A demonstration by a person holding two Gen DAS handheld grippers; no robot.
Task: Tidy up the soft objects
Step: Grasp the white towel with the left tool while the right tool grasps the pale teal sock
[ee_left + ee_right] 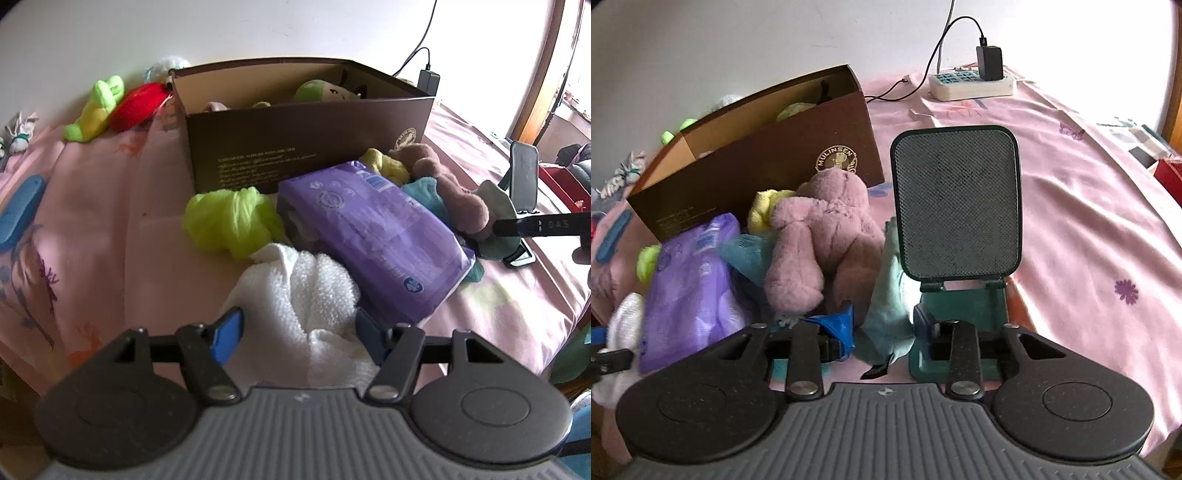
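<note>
My left gripper [299, 336] is open, its blue fingers [229, 332] on either side of a white towel [306, 295] on the pink bedsheet. Just beyond the towel lie a purple soft pack [369, 229] and a lime green cloth [229, 221]. A brown box [295, 147] behind them holds a green plush [317, 90]. In the right wrist view my right gripper [882, 332] is shut on a pale teal plush [886, 295] that fills the gap between its fingers. A mauve teddy [820, 236] lies to the left of it, against the box [757, 155].
A black phone stand [956, 199] on a green base rises just right of the teal plush. A power strip [971, 83] with a charger sits at the back. Red [140, 107] and green-yellow [96, 110] plush toys lie left of the box. The bed edge drops off at right.
</note>
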